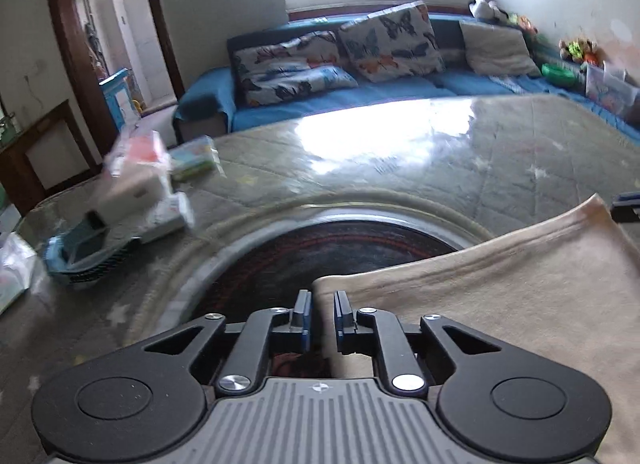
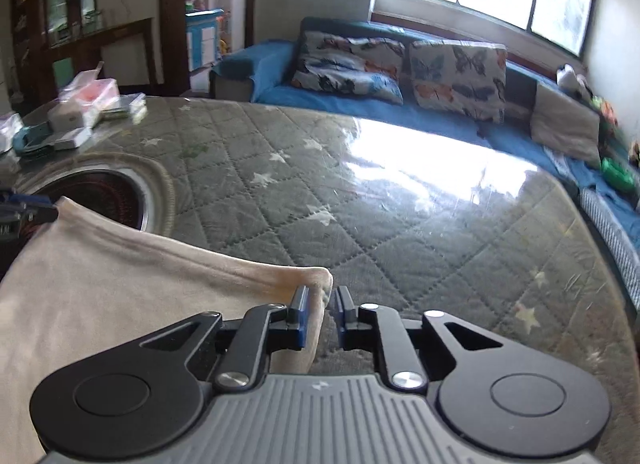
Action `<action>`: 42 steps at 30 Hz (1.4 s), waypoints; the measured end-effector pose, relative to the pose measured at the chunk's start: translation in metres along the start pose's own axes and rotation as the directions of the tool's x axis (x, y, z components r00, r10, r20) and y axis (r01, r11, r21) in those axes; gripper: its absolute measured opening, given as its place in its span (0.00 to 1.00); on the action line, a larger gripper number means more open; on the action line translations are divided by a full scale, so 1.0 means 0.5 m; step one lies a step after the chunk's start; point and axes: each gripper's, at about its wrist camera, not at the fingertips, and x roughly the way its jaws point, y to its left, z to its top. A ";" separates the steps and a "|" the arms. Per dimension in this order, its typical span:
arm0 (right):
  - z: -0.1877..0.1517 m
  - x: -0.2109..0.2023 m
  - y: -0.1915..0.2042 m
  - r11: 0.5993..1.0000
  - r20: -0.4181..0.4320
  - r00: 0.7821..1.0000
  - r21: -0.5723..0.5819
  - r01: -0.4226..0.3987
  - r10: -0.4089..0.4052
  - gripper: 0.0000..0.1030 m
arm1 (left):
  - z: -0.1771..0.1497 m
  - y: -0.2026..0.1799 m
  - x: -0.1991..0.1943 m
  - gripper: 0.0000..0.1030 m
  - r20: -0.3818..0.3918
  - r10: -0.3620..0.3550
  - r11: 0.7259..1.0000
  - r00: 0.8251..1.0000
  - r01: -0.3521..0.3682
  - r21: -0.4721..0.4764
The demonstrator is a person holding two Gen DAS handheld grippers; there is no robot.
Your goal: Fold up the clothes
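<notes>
A beige garment (image 1: 500, 304) is stretched between my two grippers above a table with a grey quilted cover under glass (image 1: 360, 168). My left gripper (image 1: 322, 304) is shut on the garment's left corner, with the cloth running off to the right. My right gripper (image 2: 323, 302) is shut on the garment's (image 2: 120, 296) right corner, with the cloth running off to the left. The left gripper's tip shows at the left edge of the right wrist view (image 2: 20, 210). The right gripper's tip shows at the right edge of the left wrist view (image 1: 626, 208).
A round dark inset (image 1: 320, 252) sits in the table under the garment. Boxes and packets (image 1: 132, 192) are piled at the table's far left. A blue sofa with butterfly cushions (image 1: 384, 44) stands behind the table under a window.
</notes>
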 end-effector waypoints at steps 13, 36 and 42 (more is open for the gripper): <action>-0.098 -0.159 0.138 0.963 -0.007 0.980 -0.189 -0.194 0.197 0.33 | -0.142 0.119 -0.183 0.49 0.001 0.016 0.996 1.000 -0.015 -0.090; -0.196 -0.212 0.223 0.933 -0.054 0.976 -0.287 -0.218 0.212 0.39 | -0.246 0.185 -0.271 0.09 0.133 0.119 0.934 0.984 -0.065 -0.351; -0.190 -0.222 0.239 0.923 -0.050 0.977 -0.320 -0.212 0.207 0.40 | -0.251 0.252 -0.318 0.09 0.230 0.203 0.899 0.952 -0.088 -0.428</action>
